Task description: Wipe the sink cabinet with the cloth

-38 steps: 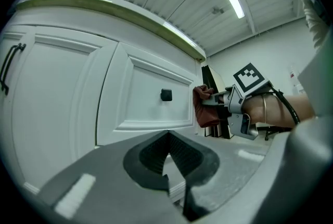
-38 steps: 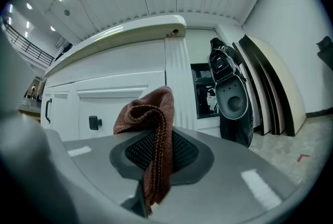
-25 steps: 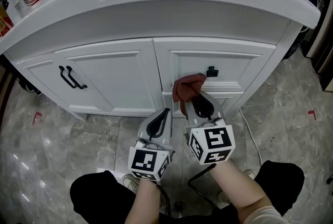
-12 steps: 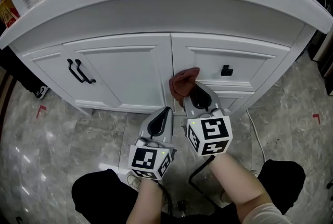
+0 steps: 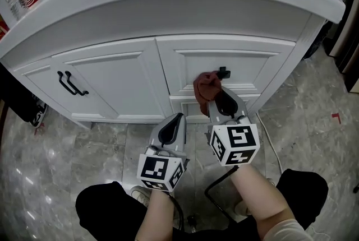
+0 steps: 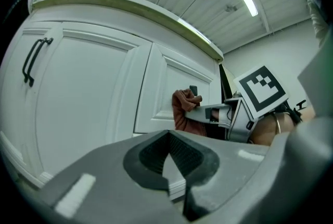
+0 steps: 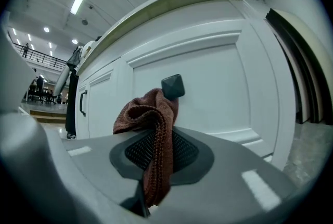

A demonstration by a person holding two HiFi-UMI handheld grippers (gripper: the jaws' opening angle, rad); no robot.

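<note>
- Far left, I've got the white sink cabinet (image 5: pixel 120 74) door with its two black handles (image 5: pixel 70 83).
- My left hand-held gripper (image 5: pixel 177 120) hangs low in front of the doors, clenched on nothing and clear of the cabinet.
- The rust-brown cloth (image 5: pixel 207 87) is bunched up against the drawer front, right beside the black knob (image 5: pixel 224 72).
- My right hand-held gripper (image 5: pixel 220 101) is grasping that cloth between its jaws.

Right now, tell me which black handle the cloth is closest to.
The small square knob at right: the cloth is bunched beside it. The two bar handles sit far left.
</note>
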